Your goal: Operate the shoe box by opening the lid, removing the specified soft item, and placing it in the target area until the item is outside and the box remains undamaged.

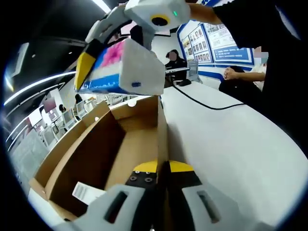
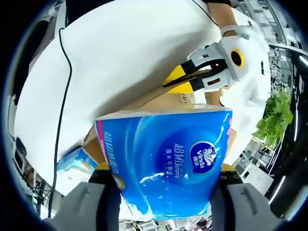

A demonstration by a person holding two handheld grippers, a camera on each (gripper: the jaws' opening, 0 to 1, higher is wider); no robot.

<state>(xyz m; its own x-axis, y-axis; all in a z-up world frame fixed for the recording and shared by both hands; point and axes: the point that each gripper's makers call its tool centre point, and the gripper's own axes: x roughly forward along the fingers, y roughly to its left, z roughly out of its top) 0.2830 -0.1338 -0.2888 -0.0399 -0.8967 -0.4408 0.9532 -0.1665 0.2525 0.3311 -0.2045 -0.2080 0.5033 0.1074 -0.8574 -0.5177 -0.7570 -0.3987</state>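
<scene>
So the right hand-held gripper [image 2: 161,180] is pinching the blue tissue pack [image 2: 166,161] between its jaws, and the pack sits up in the air above the open shoe box [image 1: 120,149], clear of its walls. The left hand-held gripper [image 1: 162,168] has its yellow-tipped jaws pressed together on the box's right wall edge [image 1: 162,130], near the middle of the white bench [image 1: 231,144]. A white label [image 1: 86,192] lies inside the box, probably loose, hard to tell.
</scene>
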